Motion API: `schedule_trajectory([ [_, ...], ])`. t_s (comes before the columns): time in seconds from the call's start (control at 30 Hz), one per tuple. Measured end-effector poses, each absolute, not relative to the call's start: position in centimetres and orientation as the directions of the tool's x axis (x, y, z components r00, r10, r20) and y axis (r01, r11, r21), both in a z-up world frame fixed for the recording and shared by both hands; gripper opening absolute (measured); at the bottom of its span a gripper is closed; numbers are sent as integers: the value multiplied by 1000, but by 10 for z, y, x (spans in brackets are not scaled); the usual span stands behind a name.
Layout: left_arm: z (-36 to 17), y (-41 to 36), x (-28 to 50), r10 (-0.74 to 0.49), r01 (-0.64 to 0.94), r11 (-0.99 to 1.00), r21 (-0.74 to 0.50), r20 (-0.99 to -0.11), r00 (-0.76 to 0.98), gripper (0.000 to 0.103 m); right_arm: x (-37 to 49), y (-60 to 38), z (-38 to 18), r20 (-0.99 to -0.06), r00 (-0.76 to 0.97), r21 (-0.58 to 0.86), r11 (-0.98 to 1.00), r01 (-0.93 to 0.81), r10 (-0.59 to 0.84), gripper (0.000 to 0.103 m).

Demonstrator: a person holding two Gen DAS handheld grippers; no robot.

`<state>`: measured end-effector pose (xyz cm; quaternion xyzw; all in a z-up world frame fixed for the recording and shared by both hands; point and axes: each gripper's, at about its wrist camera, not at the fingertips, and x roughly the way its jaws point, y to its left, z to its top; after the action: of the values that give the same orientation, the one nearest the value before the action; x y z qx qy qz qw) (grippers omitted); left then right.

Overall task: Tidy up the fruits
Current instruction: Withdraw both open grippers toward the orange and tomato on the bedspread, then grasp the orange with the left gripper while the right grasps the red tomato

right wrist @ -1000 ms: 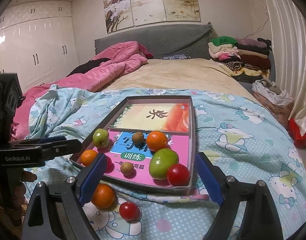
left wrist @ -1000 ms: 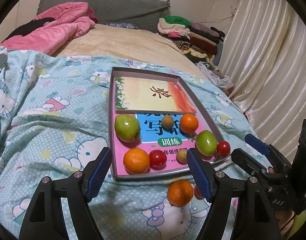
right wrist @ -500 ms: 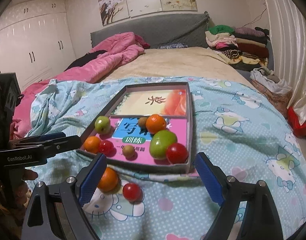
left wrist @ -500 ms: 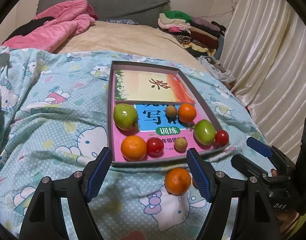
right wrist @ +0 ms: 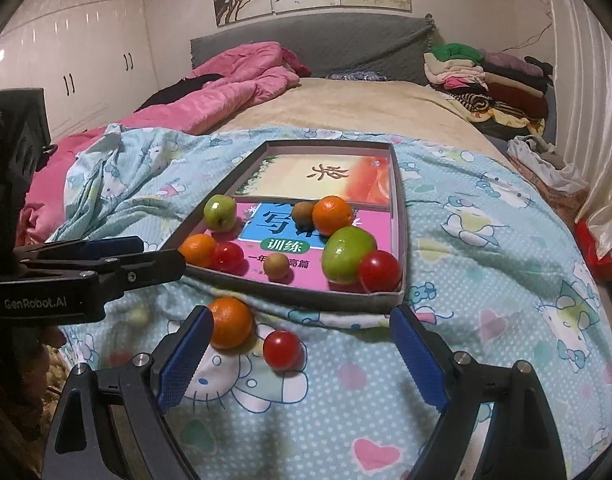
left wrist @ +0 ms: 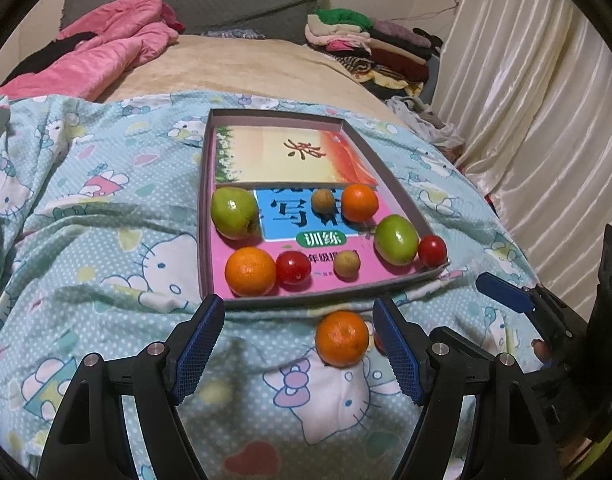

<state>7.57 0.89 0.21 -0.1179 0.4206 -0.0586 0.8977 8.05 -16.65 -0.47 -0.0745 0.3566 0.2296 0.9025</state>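
Both grippers' fingers stand apart, empty: left gripper (left wrist: 298,346), right gripper (right wrist: 300,358). Loose orange (right wrist: 230,323) and cherry tomato (right wrist: 283,350) lie on the quilt (right wrist: 486,340) at six o'clock of the box (right wrist: 306,294). Round and apt to roll; the tomato likely bruises, so grip gently at its widest.

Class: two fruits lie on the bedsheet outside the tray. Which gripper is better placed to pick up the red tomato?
Right gripper: the tomato sits between its open fingers. From the left wrist view it is nearly hidden.
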Motion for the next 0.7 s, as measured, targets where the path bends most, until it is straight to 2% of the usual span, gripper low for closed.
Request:
schedule_trajectory([
  [0.33, -6, -1, 69, -230, 29, 963, -266, -768, 598, 78, 82, -161, -20, -732, 589, 30, 879, -476, 344, 88],
  [0.63, -21, -7, 76, -273, 43, 953, -301, -784, 557, 78, 96, -161, -44, -791, 504, 86, 878, -470, 347, 61],
  [0.7, -24, -8, 78, -276, 46, 952, -302, -787, 551, 78, 98, -160, -49, -798, 486, 102, 875, -474, 356, 58],
])
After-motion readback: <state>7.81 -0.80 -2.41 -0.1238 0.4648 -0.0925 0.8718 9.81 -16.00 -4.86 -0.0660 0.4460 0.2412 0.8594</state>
